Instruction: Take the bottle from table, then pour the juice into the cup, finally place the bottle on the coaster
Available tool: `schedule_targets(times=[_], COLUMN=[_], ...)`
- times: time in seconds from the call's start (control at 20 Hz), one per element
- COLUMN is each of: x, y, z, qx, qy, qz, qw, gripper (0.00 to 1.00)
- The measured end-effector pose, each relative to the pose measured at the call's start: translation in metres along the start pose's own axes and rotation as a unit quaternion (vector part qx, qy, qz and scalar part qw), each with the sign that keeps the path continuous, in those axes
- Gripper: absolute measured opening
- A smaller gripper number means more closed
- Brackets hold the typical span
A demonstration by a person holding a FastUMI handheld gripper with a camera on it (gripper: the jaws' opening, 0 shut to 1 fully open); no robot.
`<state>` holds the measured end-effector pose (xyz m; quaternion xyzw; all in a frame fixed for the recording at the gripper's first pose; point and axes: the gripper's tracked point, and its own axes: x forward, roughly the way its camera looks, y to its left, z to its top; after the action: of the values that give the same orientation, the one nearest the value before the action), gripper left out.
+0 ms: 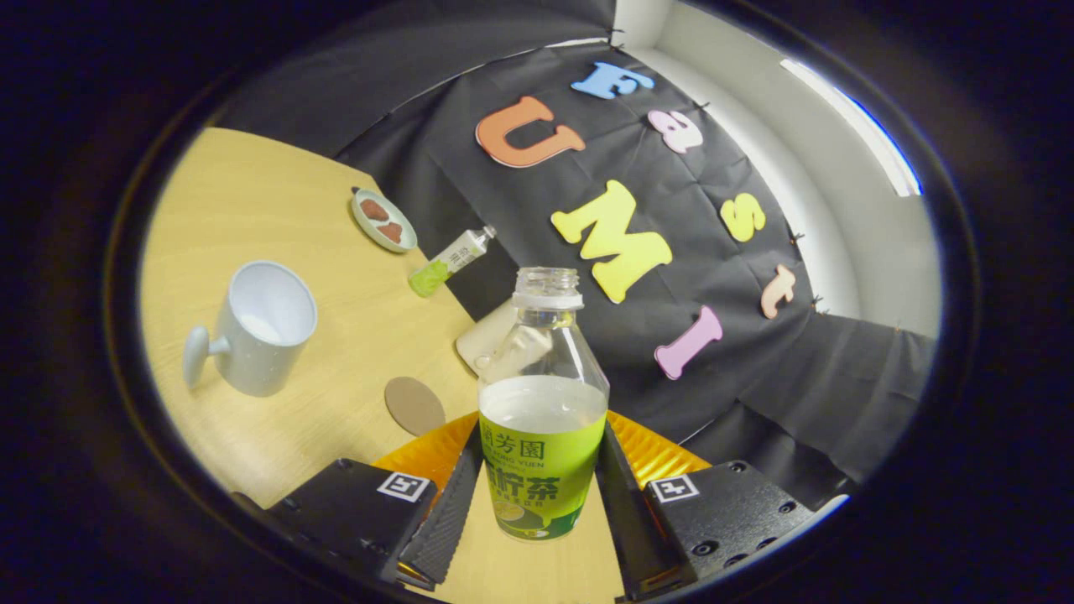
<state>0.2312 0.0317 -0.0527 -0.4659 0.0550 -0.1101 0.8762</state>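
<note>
Bottle between the tongs, coaster just left, cup beyond it

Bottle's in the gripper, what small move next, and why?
Probably carry the bottle, held uncapped between the gripper's fingers, toward the cup before tipping: the cup stands apart from it across the table, beyond the coaster.

A recording booth, not a home: black cloth hangs as the wall behind a pale wooden table, white panels beyond.
</note>
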Motion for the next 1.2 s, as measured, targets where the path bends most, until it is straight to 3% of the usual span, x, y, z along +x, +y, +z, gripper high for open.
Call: schedule_targets(times=[0.35,0.75,1.2], x=[-0.006,-0.007,-0.009], y=[0.005,0.005,0.011], z=[0.011,0.030,0.041], qx=[-0.109,-0.230,-0.315], qy=[-0.009,-0.039,-0.043], qz=[-0.034,-0.087,-0.107], qw=[0.993,0.969,0.942], gripper=[0.80,0.81,0.80])
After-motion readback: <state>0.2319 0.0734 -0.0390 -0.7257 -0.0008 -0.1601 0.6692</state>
